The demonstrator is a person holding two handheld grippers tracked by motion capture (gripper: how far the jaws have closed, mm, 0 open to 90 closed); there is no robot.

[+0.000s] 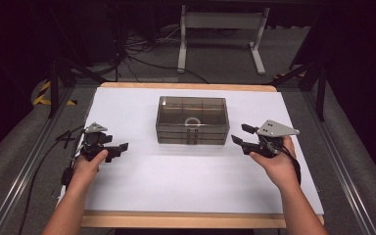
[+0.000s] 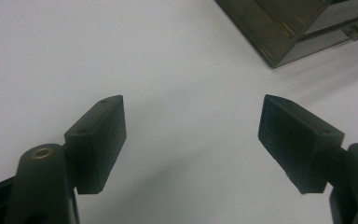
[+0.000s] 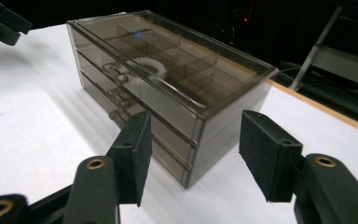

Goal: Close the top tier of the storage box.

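Only obstacle on the table (image 1: 127, 191): smoked drawer box (image 1: 192, 120), toward the far edge, midway between left and right edges. Bare white surface across the whole near half and along both side edges. Wide lane left of the box, another right of it. Left gripper (image 1: 119, 148) and right gripper (image 1: 240, 134) flanking the box's front corners, both apart from it, jaws wide with nothing between.
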